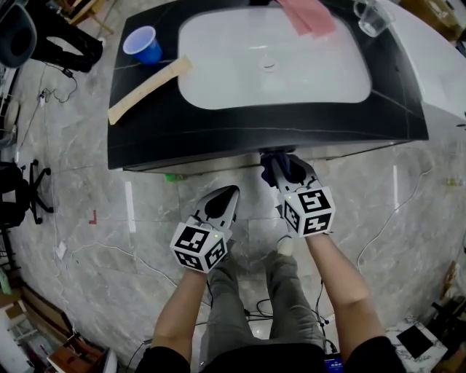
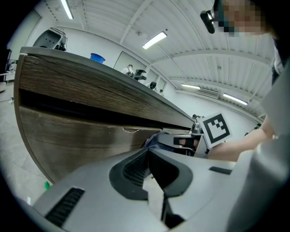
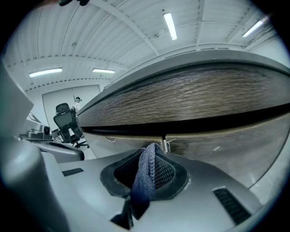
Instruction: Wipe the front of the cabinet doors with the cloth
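Dark-blue knit cloth [image 3: 145, 181] is clamped in the right gripper [image 1: 285, 173], its long axis running up toward 12 o'clock. Its tip seems to meet the wood-grain cabinet doors [image 3: 213, 152] at their centre seam, under the bench [image 1: 218, 131] edge. The left gripper [image 1: 223, 202], jaws together and empty, sits back at 8 o'clock, farther from the doors.

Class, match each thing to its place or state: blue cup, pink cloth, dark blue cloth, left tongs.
1 blue cup
2 pink cloth
3 dark blue cloth
4 left tongs

A shut, empty
B clamped in the right tongs
C on the countertop, left of the sink
D at the sink's far edge

Pairs: 1-C, 2-D, 3-B, 4-A
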